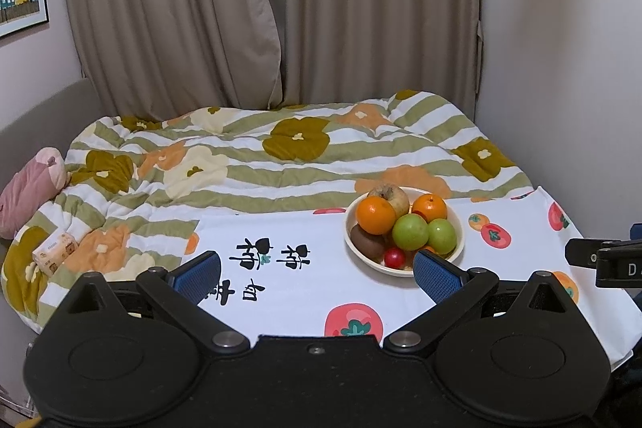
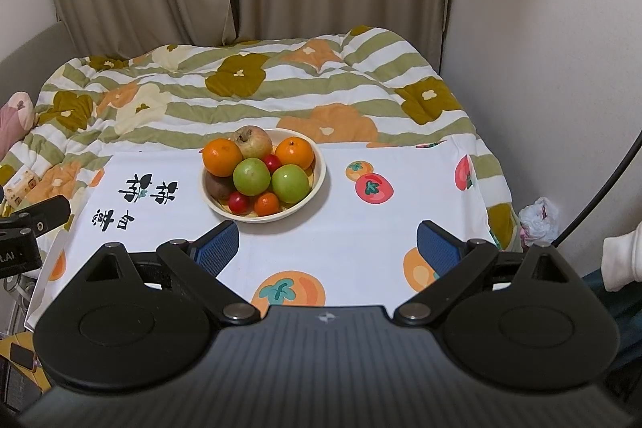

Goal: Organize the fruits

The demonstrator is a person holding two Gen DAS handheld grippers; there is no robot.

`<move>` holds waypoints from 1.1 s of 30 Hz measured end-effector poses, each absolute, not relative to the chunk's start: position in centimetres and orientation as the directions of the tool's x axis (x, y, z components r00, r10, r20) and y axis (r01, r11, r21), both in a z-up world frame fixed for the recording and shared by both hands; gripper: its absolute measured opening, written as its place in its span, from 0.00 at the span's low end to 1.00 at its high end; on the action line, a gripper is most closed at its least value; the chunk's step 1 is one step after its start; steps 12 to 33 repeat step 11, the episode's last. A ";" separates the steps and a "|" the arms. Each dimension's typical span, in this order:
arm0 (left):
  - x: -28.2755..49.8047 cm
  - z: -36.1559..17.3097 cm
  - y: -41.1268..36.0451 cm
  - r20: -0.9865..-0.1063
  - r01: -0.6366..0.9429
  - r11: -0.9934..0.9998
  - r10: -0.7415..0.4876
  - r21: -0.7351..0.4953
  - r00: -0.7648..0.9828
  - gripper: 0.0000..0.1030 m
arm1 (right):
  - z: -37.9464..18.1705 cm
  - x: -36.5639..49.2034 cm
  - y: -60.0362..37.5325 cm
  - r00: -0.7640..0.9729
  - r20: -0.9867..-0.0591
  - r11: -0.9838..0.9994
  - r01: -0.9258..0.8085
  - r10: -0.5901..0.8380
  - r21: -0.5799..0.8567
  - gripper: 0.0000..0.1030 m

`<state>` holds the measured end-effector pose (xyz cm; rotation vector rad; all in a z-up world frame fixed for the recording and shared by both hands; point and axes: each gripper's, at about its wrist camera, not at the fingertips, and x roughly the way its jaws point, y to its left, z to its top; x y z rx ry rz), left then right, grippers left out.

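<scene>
Right wrist view: your grippers [image 2: 327,247] [image 1: 317,273] both wide open, empty; bowl [image 2: 319,173] full. Next: pick top orange [image 2: 222,157].

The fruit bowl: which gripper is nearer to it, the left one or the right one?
Left. The left gripper has its right finger just at the rim of the fruit bowl, bowl ahead to its right. The right gripper sits farther back, bowl ahead to its left. Both are open.

Spread tongs [image 1: 317,273] before fruit bowl [image 1: 459,227]
</scene>
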<state>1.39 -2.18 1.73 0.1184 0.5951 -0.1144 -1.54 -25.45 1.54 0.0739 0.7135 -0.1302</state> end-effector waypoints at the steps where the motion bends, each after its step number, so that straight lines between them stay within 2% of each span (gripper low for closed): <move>1: 1.4 1.8 -2.2 -0.564 0.142 0.987 -0.072 0.080 0.822 1.00 | 1.4 -1.6 -25.4 0.749 -0.656 0.989 0.145 -0.094 0.023 1.00; 33: 2.2 1.5 -2.2 -0.578 0.124 0.990 -0.063 0.067 0.813 1.00 | 1.3 -1.3 -25.3 0.745 -0.662 0.989 0.142 -0.089 0.027 1.00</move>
